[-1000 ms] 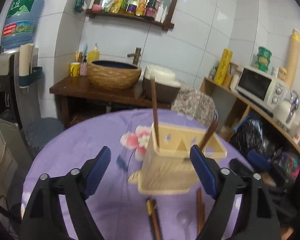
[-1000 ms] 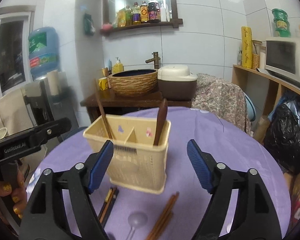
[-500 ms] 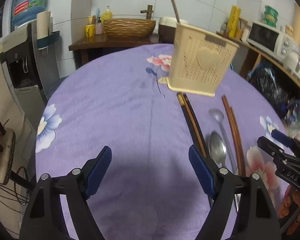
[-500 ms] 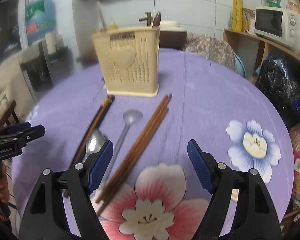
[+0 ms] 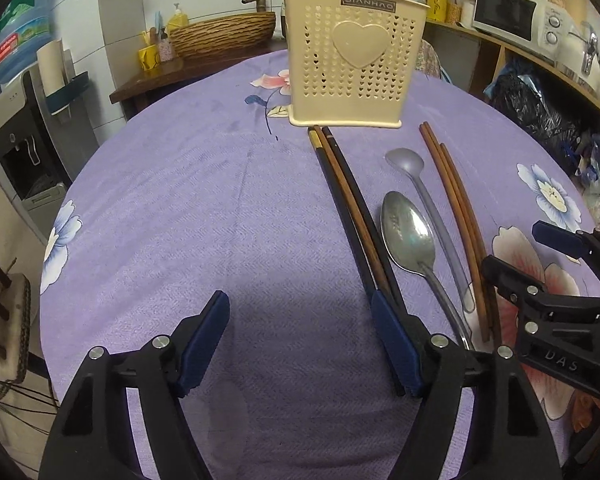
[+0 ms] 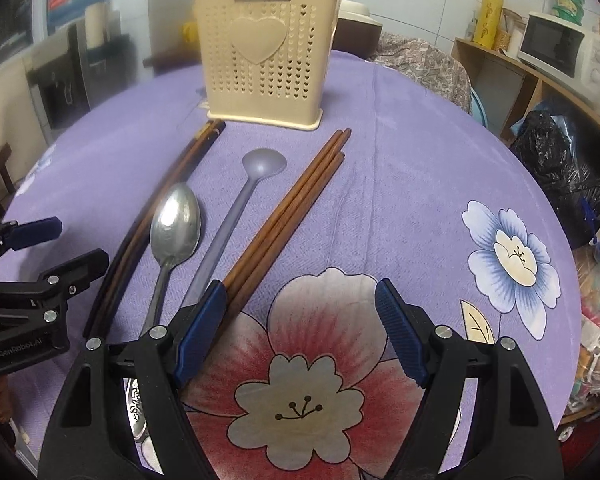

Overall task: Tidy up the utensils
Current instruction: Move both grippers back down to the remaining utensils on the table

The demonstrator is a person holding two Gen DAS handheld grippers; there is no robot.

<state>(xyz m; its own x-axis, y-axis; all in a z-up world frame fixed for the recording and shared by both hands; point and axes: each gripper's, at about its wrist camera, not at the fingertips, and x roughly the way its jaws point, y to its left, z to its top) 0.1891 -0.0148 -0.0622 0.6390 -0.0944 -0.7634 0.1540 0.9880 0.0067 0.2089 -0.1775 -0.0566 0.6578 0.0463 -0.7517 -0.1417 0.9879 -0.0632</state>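
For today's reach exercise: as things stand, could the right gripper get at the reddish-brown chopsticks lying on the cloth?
Probably yes. The right gripper is open and empty, and the reddish-brown chopsticks lie uncovered, their near ends beside its left finger. The plastic spoon lies close alongside, so a clean pinch may be tight.

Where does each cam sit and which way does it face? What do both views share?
Left wrist: on the left gripper, low over the purple tablecloth, facing the cream holder; its open fingers show, right gripper at the right edge.
Right wrist: on the right gripper, facing the same holder; left gripper at the left edge.
Shared: holder, metal spoon, plastic spoon, chopsticks.
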